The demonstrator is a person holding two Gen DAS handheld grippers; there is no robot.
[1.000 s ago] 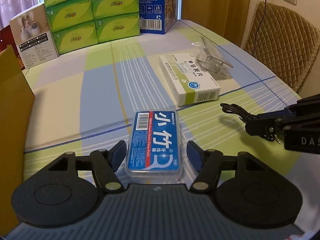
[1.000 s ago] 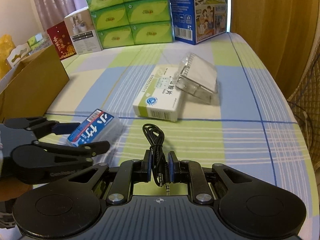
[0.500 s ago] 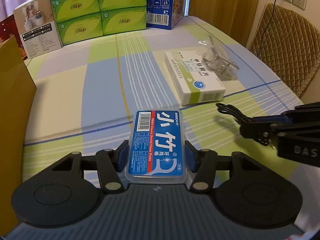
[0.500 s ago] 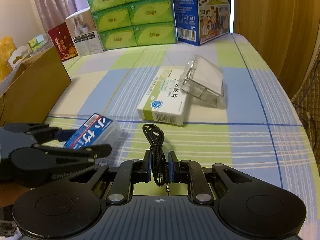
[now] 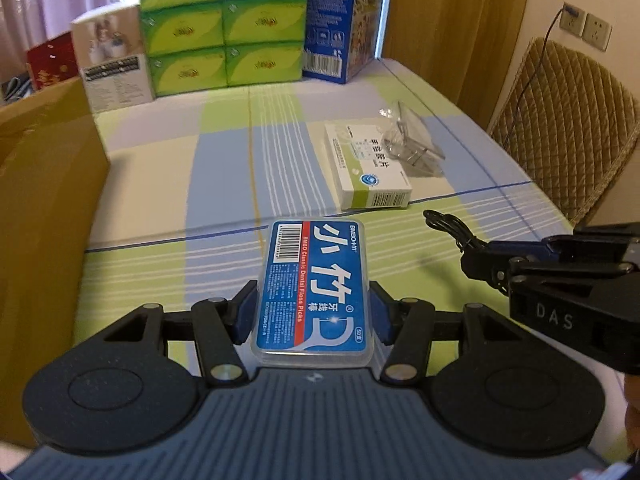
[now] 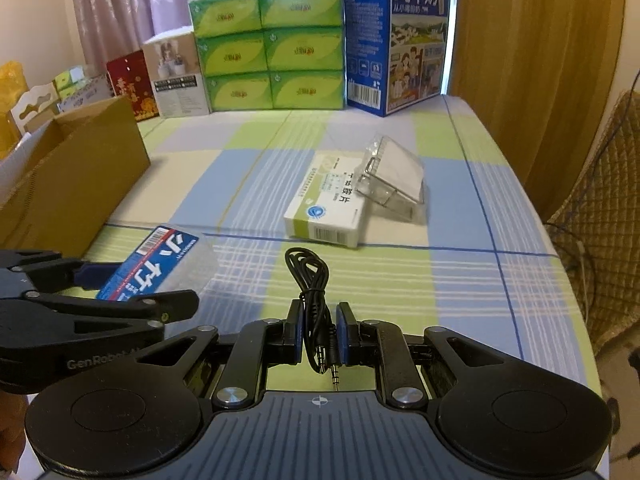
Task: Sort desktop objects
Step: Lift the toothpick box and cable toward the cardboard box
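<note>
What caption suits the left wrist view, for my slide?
Left gripper clamps a blue floss-pick box above the checked tablecloth.

The floss pick case (image 5: 314, 292) is sitting between the jaws of the left gripper (image 5: 313, 314), above the table (image 5: 224, 184). To its right, the coiled cable (image 6: 314, 292) is sitting in the right gripper (image 6: 319, 338). Beyond both, the medicine box (image 6: 330, 210) is lying on the table with the clear plastic case (image 6: 394, 178) leaning on its right side. The cardboard box (image 6: 76, 184) is standing at the left, and the tissue packs (image 6: 268, 46) are stacked along the far edge.
</note>
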